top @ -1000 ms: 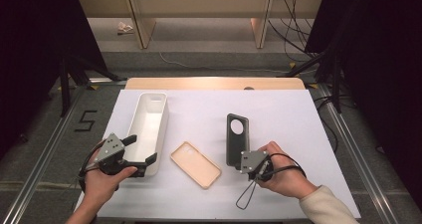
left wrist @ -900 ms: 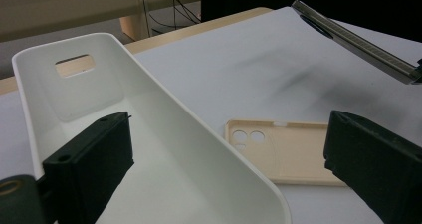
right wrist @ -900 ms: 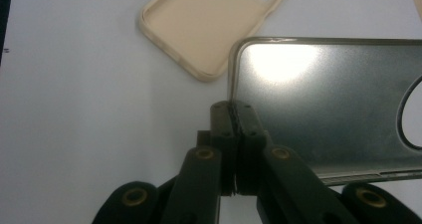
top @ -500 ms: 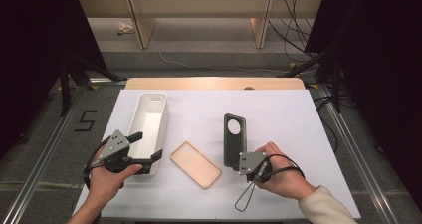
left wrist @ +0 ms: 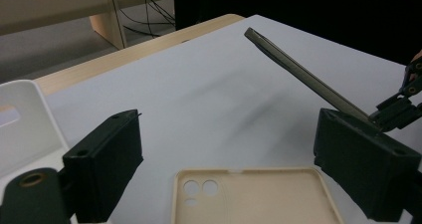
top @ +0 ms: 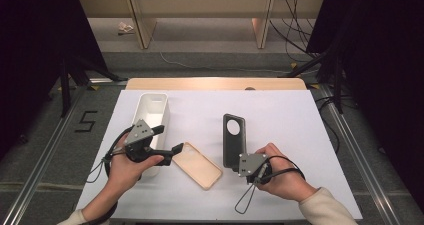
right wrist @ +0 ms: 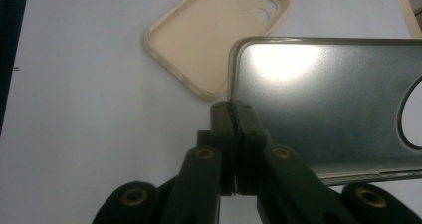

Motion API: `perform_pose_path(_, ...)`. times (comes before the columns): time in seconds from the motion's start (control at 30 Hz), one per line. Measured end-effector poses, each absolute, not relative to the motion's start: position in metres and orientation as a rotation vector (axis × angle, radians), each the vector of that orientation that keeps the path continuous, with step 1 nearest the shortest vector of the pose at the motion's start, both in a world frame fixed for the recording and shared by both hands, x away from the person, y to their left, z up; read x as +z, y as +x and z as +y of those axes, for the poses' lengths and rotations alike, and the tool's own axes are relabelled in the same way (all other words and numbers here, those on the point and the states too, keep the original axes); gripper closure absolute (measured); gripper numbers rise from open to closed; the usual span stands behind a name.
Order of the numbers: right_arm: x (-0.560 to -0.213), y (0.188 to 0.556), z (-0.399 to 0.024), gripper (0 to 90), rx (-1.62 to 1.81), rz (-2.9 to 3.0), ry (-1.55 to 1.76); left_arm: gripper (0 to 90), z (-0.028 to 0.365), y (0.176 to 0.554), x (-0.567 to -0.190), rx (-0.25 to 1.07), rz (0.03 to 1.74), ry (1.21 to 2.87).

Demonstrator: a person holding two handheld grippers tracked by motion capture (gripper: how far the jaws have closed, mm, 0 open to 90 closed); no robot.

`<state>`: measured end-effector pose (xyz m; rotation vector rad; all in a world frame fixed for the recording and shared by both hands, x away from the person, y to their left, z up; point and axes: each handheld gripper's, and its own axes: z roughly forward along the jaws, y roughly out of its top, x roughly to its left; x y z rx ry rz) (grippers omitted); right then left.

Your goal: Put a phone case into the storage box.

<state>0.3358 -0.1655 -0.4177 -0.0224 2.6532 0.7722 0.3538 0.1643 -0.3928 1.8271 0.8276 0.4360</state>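
Observation:
A beige phone case (top: 197,165) lies inside-up on the white table; its camera holes (left wrist: 199,188) show in the left gripper view. My left gripper (top: 167,141) hovers at the case's left end, open. Its jaws have just been closing a little with nothing gripped between them. My right gripper (top: 236,164) is shut on the near edge of a dark grey phone case (top: 233,135) and holds it tilted up off the table. In the right gripper view the jaws pinch that dark case (right wrist: 328,109) at its corner, with the beige case (right wrist: 214,40) beyond.
A white oblong tray (top: 152,112) stands left of the beige case, right beside my left hand. The white table sheet (top: 285,125) ends in a wooden strip (top: 215,83) at the back. Metal rails run along both sides.
My left gripper has moved right and a little up, from the tray's near end to the beige case. The right gripper and the dark case have stayed in place.

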Motion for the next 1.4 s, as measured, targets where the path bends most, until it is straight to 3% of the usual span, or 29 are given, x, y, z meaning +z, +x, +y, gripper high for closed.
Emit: perform_pose_path(1.4,-0.421,0.333,-0.158,89.7,0.778,2.652,-0.04,16.9,0.086,0.409,-0.384,0.268,0.849,1.918)
